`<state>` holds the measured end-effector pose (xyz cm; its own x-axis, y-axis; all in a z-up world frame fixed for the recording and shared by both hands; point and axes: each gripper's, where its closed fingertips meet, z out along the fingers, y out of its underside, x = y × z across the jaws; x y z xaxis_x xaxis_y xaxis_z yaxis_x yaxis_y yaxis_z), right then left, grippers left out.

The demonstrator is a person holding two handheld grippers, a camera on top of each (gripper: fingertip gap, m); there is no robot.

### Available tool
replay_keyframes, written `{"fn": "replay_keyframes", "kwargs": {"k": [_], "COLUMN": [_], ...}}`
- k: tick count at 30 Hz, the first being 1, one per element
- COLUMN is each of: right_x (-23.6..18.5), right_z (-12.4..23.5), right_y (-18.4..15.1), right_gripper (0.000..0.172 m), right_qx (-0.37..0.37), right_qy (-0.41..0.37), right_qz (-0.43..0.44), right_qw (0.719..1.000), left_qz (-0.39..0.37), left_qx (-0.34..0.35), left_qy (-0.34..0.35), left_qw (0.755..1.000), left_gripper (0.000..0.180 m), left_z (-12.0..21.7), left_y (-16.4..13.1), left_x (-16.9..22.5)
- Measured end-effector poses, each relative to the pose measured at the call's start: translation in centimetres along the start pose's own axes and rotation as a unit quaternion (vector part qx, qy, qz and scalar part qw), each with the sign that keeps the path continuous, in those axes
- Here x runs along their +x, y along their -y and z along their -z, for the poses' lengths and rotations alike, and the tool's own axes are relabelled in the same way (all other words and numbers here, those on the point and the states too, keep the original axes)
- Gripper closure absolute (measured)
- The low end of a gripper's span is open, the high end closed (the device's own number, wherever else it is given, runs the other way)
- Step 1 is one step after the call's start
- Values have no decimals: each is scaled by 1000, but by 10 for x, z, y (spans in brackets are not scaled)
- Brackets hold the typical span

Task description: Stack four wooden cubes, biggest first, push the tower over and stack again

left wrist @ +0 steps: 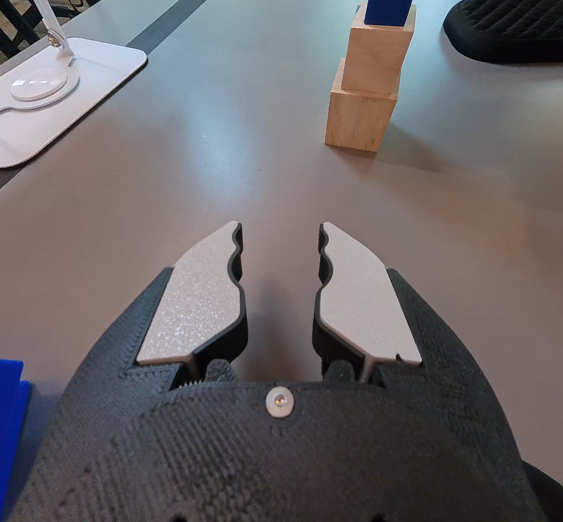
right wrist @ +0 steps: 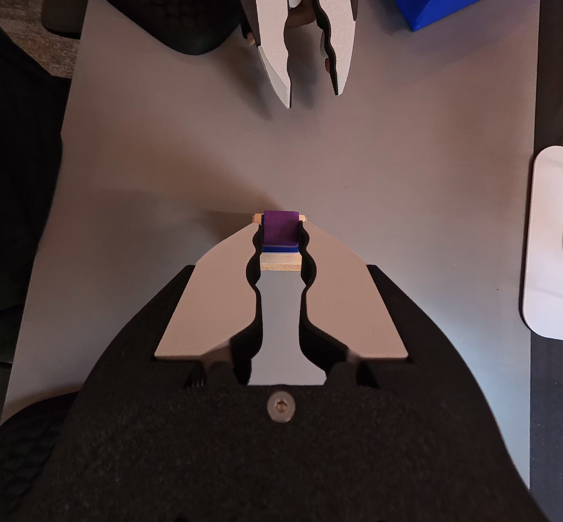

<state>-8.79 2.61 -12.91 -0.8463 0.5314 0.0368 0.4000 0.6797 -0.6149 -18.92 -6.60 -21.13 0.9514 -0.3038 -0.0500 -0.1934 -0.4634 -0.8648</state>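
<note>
The purple cube is clamped between the right gripper pads directly above the blue cube topping the tower, while the left gripper is held apart and empty, well off.

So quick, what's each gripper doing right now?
Left gripper: open, holding nothing.
Right gripper: closed on the purple cube atop the tower.

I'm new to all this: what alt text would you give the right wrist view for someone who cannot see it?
Seen from above, the right tongs grip a small purple cube atop a stack: a blue cube, then pale wooden cubes. Beyond, the left tongs hang open and empty over the grey table.
</note>
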Motion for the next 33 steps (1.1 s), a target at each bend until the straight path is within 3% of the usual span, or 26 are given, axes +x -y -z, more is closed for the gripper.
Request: {"fn": "replay_keyframes", "kwargs": {"k": [18,26,33], "right_x": [-1,4,-13], "right_z": [4,32,38], "right_y": [4,13,-21], "right_gripper": [142,138,156], "right_qx": [25,132,214], "right_qy": [13,-60,-83], "right_qz": [1,-36,-88], "right_qw": [1000,989,969], "left_qz": [2,1,1], "left_qx": [-3,4,27], "left_qy": [-1,2,-8], "left_qw": [1000,1000,1000], "left_gripper": [132,133,133], "left_z": [-1,1,2], "left_y": [-1,2,13], "left_x": [0,-1,5]}}
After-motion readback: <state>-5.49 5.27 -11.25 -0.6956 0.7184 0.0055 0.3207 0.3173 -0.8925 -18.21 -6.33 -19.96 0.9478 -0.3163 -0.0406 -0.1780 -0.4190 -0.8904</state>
